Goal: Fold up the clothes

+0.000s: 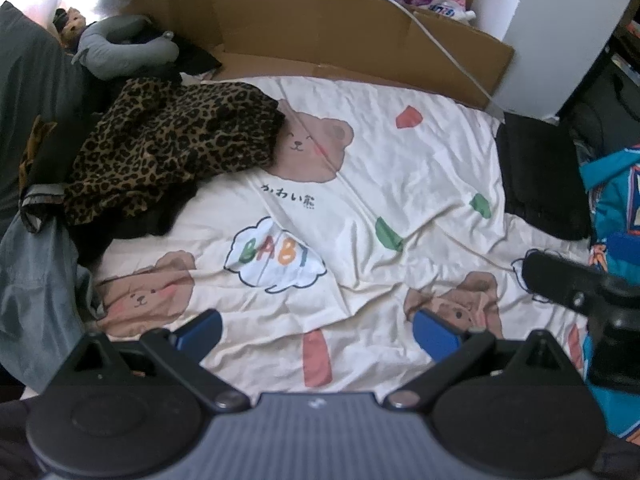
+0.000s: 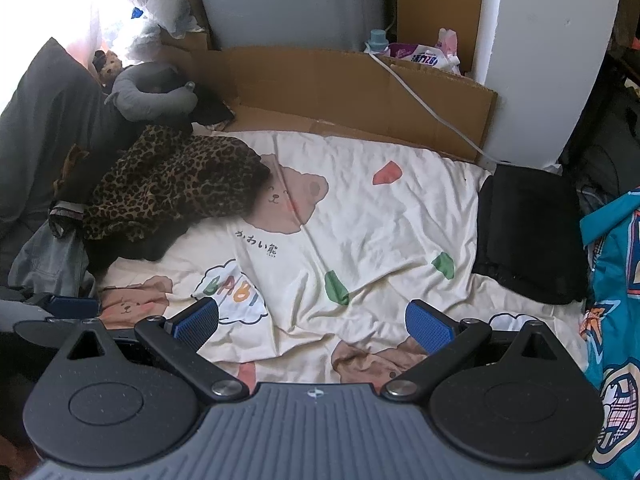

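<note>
Bed covered by cream sheet (image 1: 420, 168) printed with brown bears, a "BABY" cloud, red and green shapes; creased throughout. Left side: heap of clothes, leopard-print garment (image 1: 168, 140) on top, dark fabric under it, grey-blue denim (image 1: 36, 280) at the near-left edge. Right edge: black folded item (image 1: 536, 176) lying flat (type unclear). Far edge: flattened cardboard (image 1: 340, 40) touching the sheet.

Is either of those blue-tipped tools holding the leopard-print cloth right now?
No; the leopard cloth lies heaped at the far left of the bed, while the right tool and left tool stand open and empty.
</note>
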The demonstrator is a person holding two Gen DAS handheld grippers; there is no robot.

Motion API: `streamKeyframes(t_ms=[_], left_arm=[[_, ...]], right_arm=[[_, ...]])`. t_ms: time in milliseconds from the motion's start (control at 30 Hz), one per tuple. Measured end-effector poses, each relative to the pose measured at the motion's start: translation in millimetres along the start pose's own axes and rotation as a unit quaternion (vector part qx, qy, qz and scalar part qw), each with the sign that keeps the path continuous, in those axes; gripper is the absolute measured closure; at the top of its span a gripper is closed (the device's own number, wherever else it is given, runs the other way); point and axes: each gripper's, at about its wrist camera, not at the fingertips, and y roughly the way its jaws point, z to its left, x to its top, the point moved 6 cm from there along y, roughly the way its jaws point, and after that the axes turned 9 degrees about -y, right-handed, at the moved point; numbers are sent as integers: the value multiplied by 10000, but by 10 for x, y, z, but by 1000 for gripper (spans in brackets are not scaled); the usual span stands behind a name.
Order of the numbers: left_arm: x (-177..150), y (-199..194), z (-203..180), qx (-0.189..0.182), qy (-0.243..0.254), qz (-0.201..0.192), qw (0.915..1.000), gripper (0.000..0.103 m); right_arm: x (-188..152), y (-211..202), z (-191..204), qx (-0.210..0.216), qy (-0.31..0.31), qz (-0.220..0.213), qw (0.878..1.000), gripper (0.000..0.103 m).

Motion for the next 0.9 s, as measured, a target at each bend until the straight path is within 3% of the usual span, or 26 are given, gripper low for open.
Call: streamKeyframes(t_ms=[700, 900], left_arm=[[418, -141, 256, -309, -388, -41, 9988, 1], [682, -184, 380, -287, -557, -279, 9976, 1]], right_arm=[[251, -8, -139, 104, 431, -422, 9981, 0], [330, 25, -89, 273, 608, -348, 9972, 0]])
